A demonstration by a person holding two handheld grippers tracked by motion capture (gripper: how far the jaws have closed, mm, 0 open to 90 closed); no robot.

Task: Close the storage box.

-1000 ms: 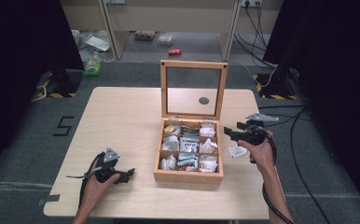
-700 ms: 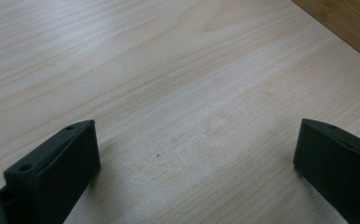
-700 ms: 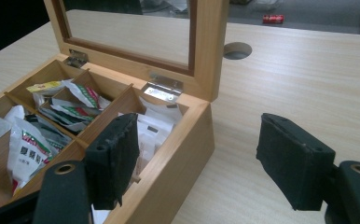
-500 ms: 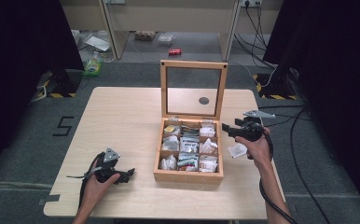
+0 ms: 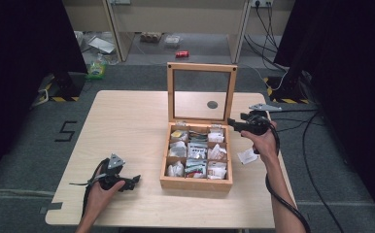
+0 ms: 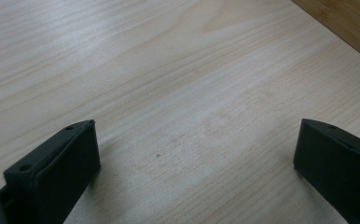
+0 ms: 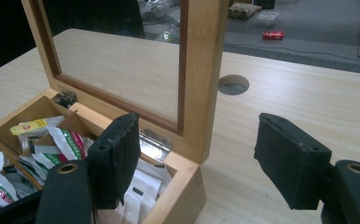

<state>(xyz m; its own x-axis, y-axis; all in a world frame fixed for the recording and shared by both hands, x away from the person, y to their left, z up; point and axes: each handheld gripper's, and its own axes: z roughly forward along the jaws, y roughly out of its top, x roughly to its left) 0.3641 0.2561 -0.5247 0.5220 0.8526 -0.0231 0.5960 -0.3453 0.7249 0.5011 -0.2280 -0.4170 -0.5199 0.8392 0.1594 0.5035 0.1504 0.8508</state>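
Note:
A wooden box (image 5: 195,183) stands mid-table with its glass-paned lid (image 5: 201,68) upright. Its compartments hold several tea bags (image 5: 195,151). My right gripper (image 5: 232,123) is open at the box's back right corner. In the right gripper view the right gripper (image 7: 197,128) has its jaws on either side of the lid's right post (image 7: 201,70), touching nothing, with tea bags (image 7: 57,140) below the left jaw. My left gripper (image 5: 133,181) rests open on the table front left of the box. In the left gripper view the left gripper (image 6: 194,154) has bare wood between its jaws.
A white packet (image 5: 247,155) lies on the table right of the box. A round cable hole (image 5: 213,104) sits behind the lid. The box's side (image 6: 346,23) shows at the left gripper view's top right. Cables and clutter lie on the floor beyond the table.
My right gripper has moved away from me and slightly left, from beside the box toward the lid's right post. The left gripper has stayed still.

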